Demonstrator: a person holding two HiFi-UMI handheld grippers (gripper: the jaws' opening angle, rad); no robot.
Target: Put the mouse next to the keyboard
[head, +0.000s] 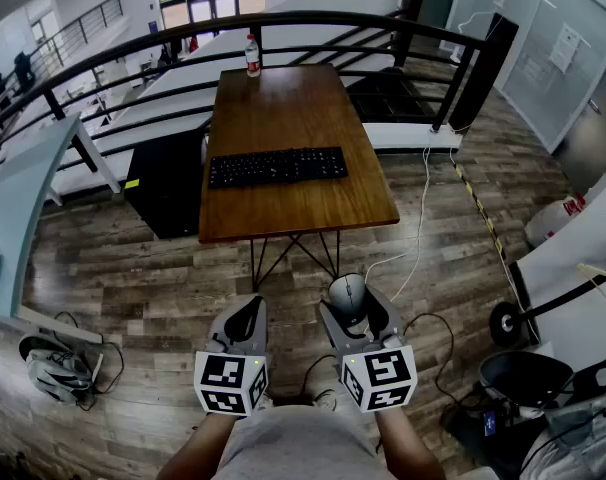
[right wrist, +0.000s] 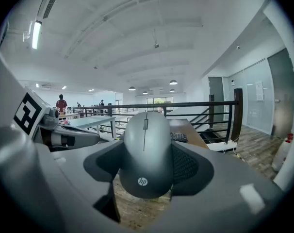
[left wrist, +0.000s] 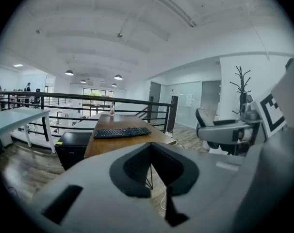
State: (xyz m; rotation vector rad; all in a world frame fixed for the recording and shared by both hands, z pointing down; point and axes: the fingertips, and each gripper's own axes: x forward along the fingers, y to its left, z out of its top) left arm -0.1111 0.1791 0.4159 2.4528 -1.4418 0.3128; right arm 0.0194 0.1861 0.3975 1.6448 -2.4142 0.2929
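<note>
A grey HP mouse [head: 348, 293] [right wrist: 146, 152] sits between the jaws of my right gripper [head: 353, 308] [right wrist: 146, 166], which is shut on its sides and held over the wooden floor, short of the table. The black keyboard [head: 277, 166] [left wrist: 122, 132] [right wrist: 178, 136] lies across the near half of the brown wooden table [head: 283, 108], well ahead of both grippers. My left gripper [head: 245, 320] [left wrist: 154, 171] hangs beside the right one, its jaws shut with nothing between them.
A water bottle [head: 252, 56] [left wrist: 112, 108] stands at the table's far edge. A black railing [head: 113, 58] curves behind the table, and a black cabinet [head: 163, 183] stands at its left. A white cable [head: 423, 218] trails on the floor to the right. A helmet [head: 55, 370] lies at lower left.
</note>
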